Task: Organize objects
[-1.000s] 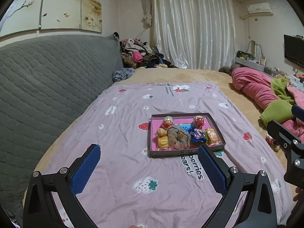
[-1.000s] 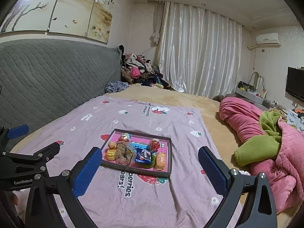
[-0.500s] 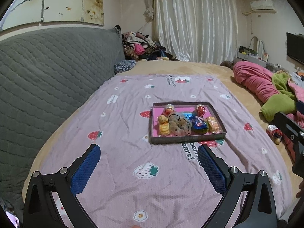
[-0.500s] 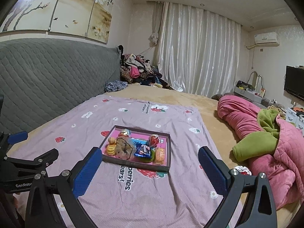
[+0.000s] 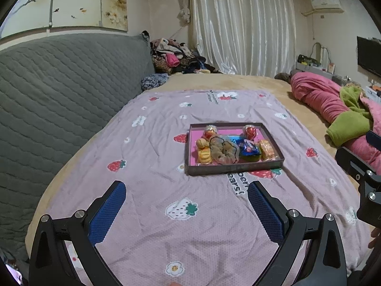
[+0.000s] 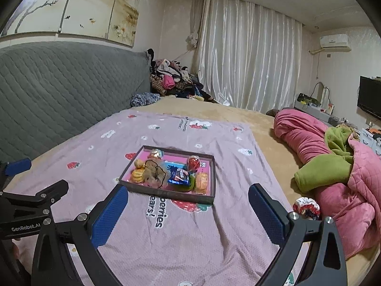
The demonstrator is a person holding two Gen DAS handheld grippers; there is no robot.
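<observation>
Bedroom; a bed point(image 5: 250, 83) in tan cover, overlaid with a lilac strawberry-print sheet point(image 5: 166, 190), serves as work area. Nearest: left tongs point(image 5: 187, 205) and right tongs point(image 6: 188, 211), both spread wide and empty, hovering over the sheet short of the tray. Next: shallow dark-walled tray point(image 6: 166, 194) with pink floor, flat on the sheet near its middle. Contents, all inside the tray: two foil-wrapped round sweets point(image 5: 210, 130) along its far wall; small yellow wrapped cakes point(image 5: 204, 153) at its left end; brown cookie-like item in clear wrap point(image 5: 223, 151) at centre; blue snack packet point(image 5: 248, 149) right of centre; orange wrapped cake point(image 5: 266, 149) at its right end. Handling, judged: all light; wrappers slick and crinkly, cookie and cakes crushable, so pinch gently across the body or at a wrapper seam. Right of the tray, off the sheet: patterned scrunchie-like item point(image 6: 307, 208). Beyond the tray: pink quilt point(image 6: 309, 140), clothes pile point(image 6: 171, 78), curtains point(image 6: 247, 54).
</observation>
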